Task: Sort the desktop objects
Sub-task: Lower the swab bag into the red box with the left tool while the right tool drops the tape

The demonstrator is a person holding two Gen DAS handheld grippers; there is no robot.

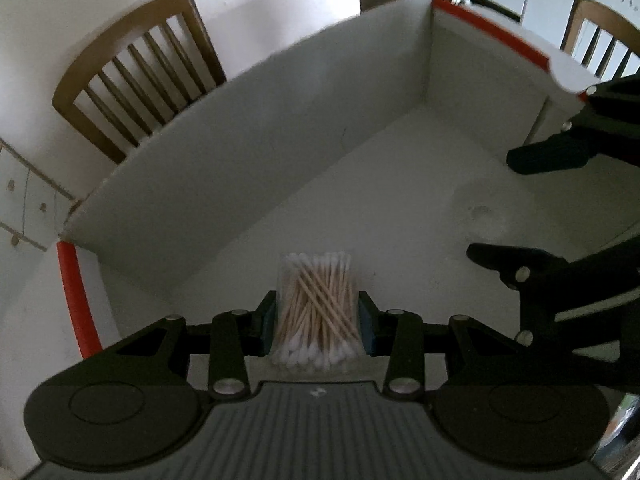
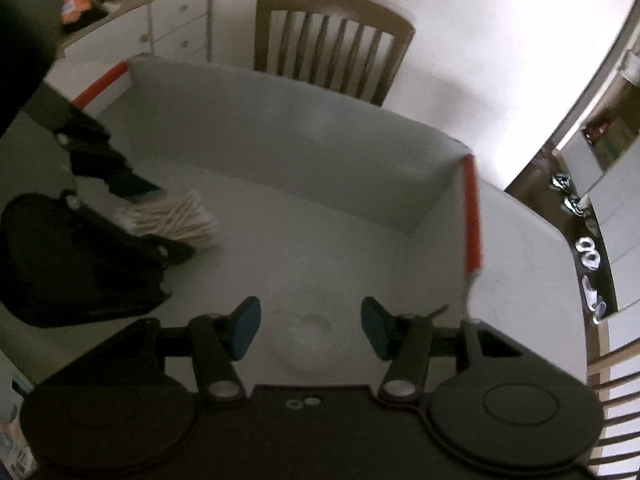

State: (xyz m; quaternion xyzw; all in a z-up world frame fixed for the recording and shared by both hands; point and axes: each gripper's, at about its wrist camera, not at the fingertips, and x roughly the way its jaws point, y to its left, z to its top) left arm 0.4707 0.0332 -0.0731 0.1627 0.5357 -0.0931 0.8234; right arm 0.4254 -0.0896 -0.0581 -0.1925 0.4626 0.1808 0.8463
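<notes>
White box walls (image 1: 248, 120) with red-taped corners surround both grippers. My left gripper (image 1: 318, 322) has its fingers clamped on the cotton swab pack (image 1: 316, 308) inside; I'd lower it flat before letting go. Right gripper (image 2: 310, 330) fingers apart, empty.

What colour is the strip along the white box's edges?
Red-orange strip on the white cardboard box; clearest in the right wrist view.
</notes>
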